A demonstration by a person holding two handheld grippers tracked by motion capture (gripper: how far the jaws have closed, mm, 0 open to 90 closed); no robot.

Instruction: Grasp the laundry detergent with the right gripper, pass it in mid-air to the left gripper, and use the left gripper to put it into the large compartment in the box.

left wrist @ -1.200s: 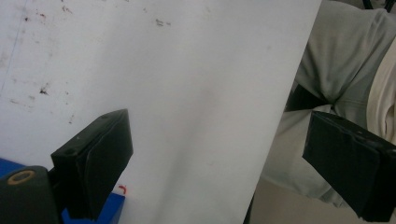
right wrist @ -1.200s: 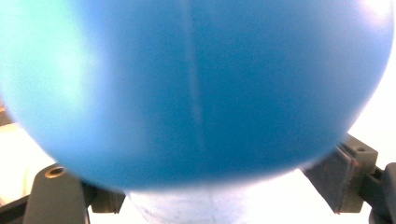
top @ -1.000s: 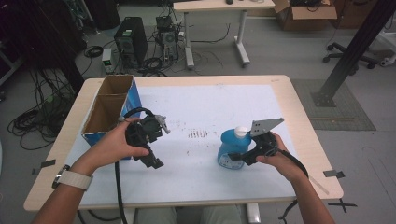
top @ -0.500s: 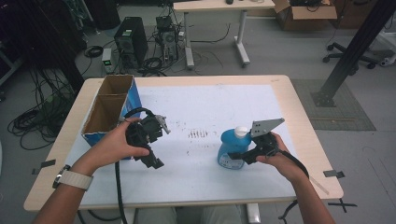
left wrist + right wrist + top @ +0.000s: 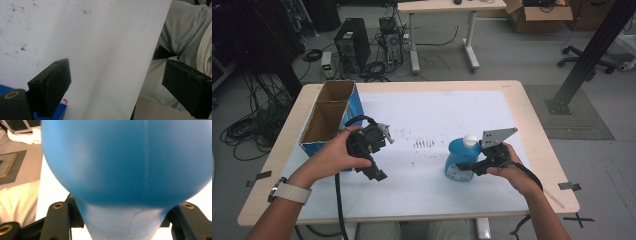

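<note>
A: How did the jaws stand?

B: The right gripper [image 5: 468, 167] had its jaws clamped on the blue bottle [image 5: 459, 159], one on either side of its narrow part, as the right gripper view showed. The left gripper [image 5: 120, 85] had its jaws spread wide, with nothing between them.

A: And where was the bottle?

B: Upright on the white table [image 5: 437, 115], right of the middle, well apart from the cardboard box [image 5: 327, 117] by the left edge.

Box [image 5: 328, 117] left, bottle [image 5: 459, 159] right
</note>
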